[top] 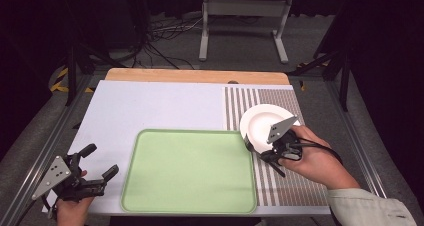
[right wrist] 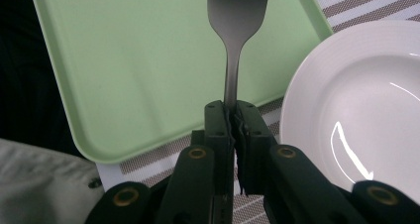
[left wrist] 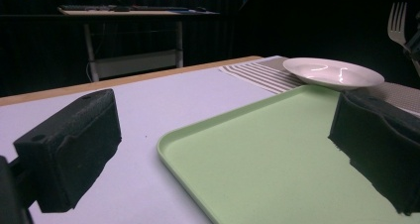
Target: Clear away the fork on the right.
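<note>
Beside the white plate (right wrist: 366,100), right gripper (right wrist: 233,116) clenches 1 fork (right wrist: 236,21), handle-first, tines toward the green tray (right wrist: 148,70); left gripper (left wrist: 223,149) released.

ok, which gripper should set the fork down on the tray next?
Right, likely. The right gripper is already shut on the fork, which hangs over the green tray beside the plate. The left gripper sits open at the tray's far side, holding nothing.

Tray (top: 190,171): pale green. Plate (top: 257,121): white, glossy. Placemat (top: 290,186): grey and white stripes. Table cover (top: 150,106): plain white, with a light wood edge (top: 195,76) behind. Fork (right wrist: 236,30): silver-grey metal. Gripper pads (left wrist: 74,144): black.
</note>
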